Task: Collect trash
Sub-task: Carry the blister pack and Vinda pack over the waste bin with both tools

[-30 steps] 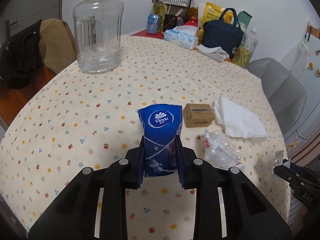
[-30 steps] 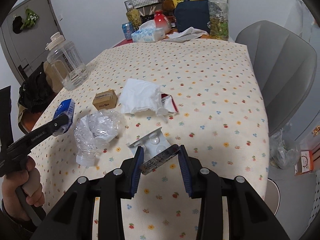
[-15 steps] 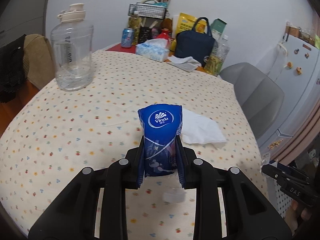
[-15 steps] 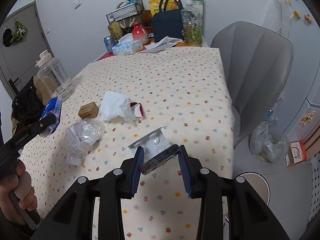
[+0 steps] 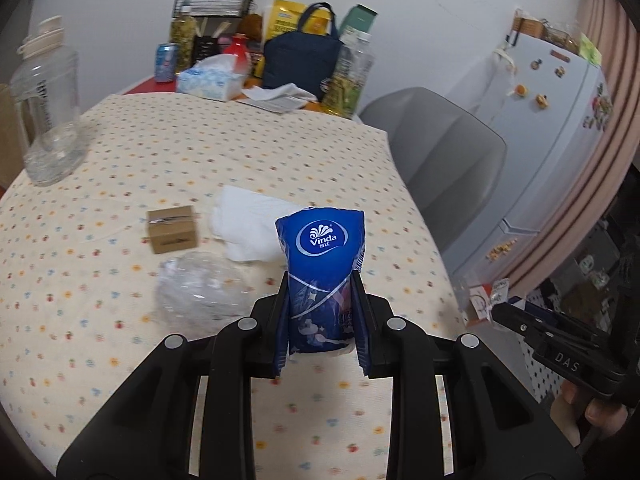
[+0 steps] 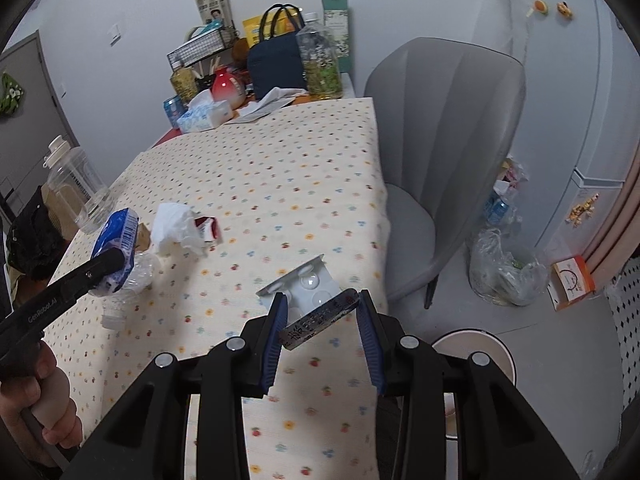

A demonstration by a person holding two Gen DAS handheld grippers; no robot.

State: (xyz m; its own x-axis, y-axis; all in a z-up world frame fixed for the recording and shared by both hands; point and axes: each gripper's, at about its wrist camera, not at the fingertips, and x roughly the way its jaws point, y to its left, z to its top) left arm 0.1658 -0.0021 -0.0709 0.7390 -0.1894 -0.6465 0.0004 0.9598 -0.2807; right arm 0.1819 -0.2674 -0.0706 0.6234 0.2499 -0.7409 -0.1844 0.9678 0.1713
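Tissue pack [image 5: 325, 268], blue and upright, is pinched between the fingers of the left gripper [image 5: 322, 322] and held above the dotted tablecloth [image 5: 168, 160]. An empty blister pack [image 6: 310, 294] is clamped at an angle by the right gripper [image 6: 322, 330], near the table's edge. On the cloth are seen a crushed plastic bottle [image 5: 196, 284], a small cardboard box [image 5: 172, 229] and a crumpled white napkin [image 5: 248, 228], close together. A trash bag [image 6: 506, 268] is seen on the floor beside the grey chair [image 6: 440, 140].
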